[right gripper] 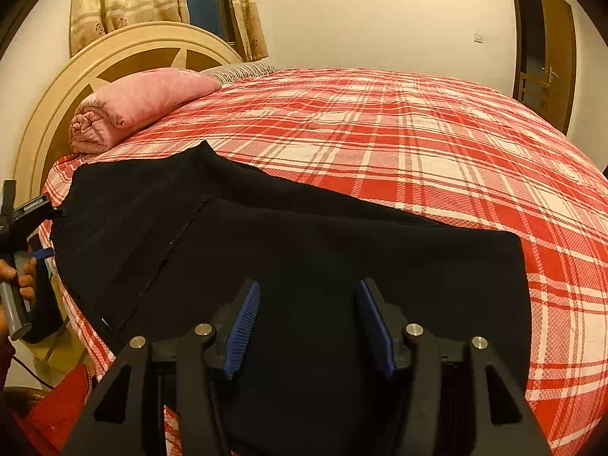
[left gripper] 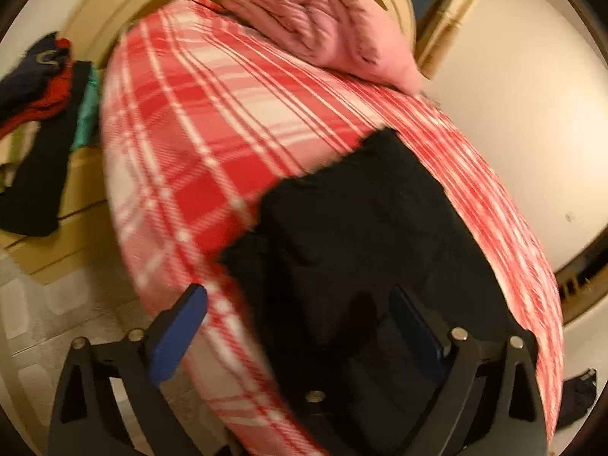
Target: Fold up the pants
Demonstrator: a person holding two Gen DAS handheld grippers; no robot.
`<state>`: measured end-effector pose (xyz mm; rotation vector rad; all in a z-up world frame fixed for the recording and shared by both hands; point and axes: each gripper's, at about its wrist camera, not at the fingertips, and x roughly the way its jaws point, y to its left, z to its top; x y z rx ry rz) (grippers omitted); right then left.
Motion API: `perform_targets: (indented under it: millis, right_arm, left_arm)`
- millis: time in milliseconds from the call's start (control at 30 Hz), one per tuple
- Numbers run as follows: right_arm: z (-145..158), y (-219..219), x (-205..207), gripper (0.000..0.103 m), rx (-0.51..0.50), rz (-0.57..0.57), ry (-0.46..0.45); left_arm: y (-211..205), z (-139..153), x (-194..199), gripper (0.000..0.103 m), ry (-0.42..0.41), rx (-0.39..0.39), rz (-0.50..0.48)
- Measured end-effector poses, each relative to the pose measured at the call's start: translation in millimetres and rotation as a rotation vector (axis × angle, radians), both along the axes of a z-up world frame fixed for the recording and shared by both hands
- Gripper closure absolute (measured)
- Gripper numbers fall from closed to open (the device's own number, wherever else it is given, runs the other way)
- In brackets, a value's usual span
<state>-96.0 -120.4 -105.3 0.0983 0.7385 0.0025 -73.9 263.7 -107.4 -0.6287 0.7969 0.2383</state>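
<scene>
1. Your black pants lie flat on the plaid bed, near the edge closest to you, apparently folded over once already, which suits a further fold.
2. Your right hand-held gripper hovers over the near part of the pants with its jaws apart and nothing between the pads, so it is released, probably lined up for a new pinch.
3. Your left hand-held gripper is spread wide and grasps nothing; the left wrist view is blurred, with black cloth below it.
4. From the right wrist view, that left tool sits just beside the pants' far end.
5. The rolled pink blanket rests by the headboard, clear of your working area.
</scene>
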Motion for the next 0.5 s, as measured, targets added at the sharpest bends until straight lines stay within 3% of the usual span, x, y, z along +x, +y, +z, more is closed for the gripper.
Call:
perform_targets:
  millis: [100,167,233,500]
  right_arm:
    - [-0.5,-0.8,-0.7,0.047,0.007,0.002,0.0]
    - [-0.6,-0.8,-1.0,0.047,0.008,0.003,0.0]
    - [-0.6,-0.7,-0.9,0.047,0.009,0.0,0.0]
    - [-0.8,4.9,-0.5,0.04,-0.018,0.011,0.0]
  left_arm:
    - [0.0,-9.5,7.4,0.005,0.019,-0.071,0.002]
    - [-1.2,-10.1,8.9,0.006,0.013,-0.063,0.022]
    - [-2.9,-4.6,8.8,0.02,-0.004,-0.048,0.02]
    - [0.0,-2.5,13.1,0.031,-0.004,-0.005,0.016]
